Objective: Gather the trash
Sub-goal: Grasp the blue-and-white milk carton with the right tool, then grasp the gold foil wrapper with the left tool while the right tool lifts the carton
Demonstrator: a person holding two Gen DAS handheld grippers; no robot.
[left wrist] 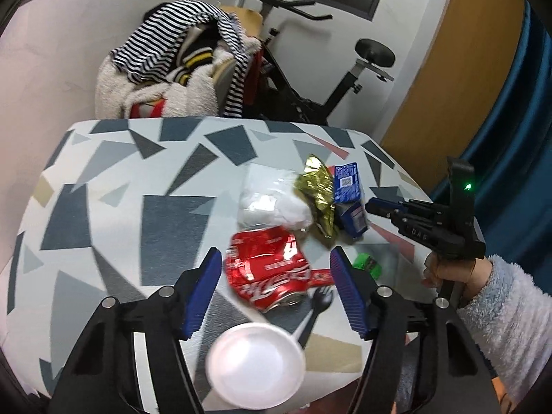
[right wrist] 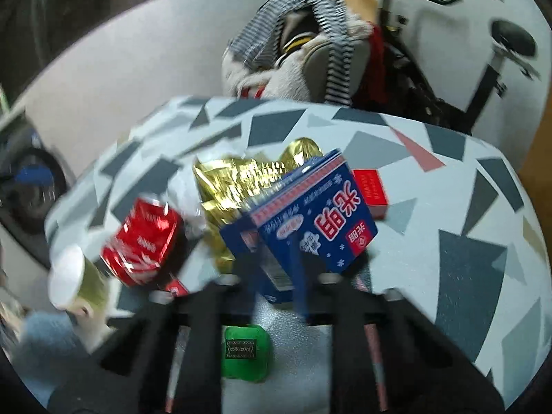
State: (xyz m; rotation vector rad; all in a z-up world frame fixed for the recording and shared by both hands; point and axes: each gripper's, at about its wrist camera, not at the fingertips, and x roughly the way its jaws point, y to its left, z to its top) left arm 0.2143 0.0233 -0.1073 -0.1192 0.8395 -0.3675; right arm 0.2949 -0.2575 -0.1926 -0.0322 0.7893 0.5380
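Observation:
Trash lies on a table with a geometric patterned cloth point(left wrist: 114, 186). My left gripper point(left wrist: 276, 262) is open, its jaws either side of a crushed red cola can point(left wrist: 269, 269). Just below it are a white paper cup point(left wrist: 257, 364) and a black plastic fork point(left wrist: 315, 307). Beyond lie a clear plastic bag point(left wrist: 272, 200), a gold foil wrapper point(left wrist: 319, 196) and a blue carton point(left wrist: 350, 196). My right gripper point(left wrist: 371, 206) reaches the carton from the right. In the right wrist view its blurred fingers point(right wrist: 303, 276) close on the blue carton point(right wrist: 310, 214). A green packet point(right wrist: 245, 350) lies beneath.
A chair piled with striped and fleece clothes point(left wrist: 179, 58) stands behind the table, next to an exercise bike point(left wrist: 310, 79). A small red box point(right wrist: 369, 188) lies right of the carton. The table's near edge is by the cup.

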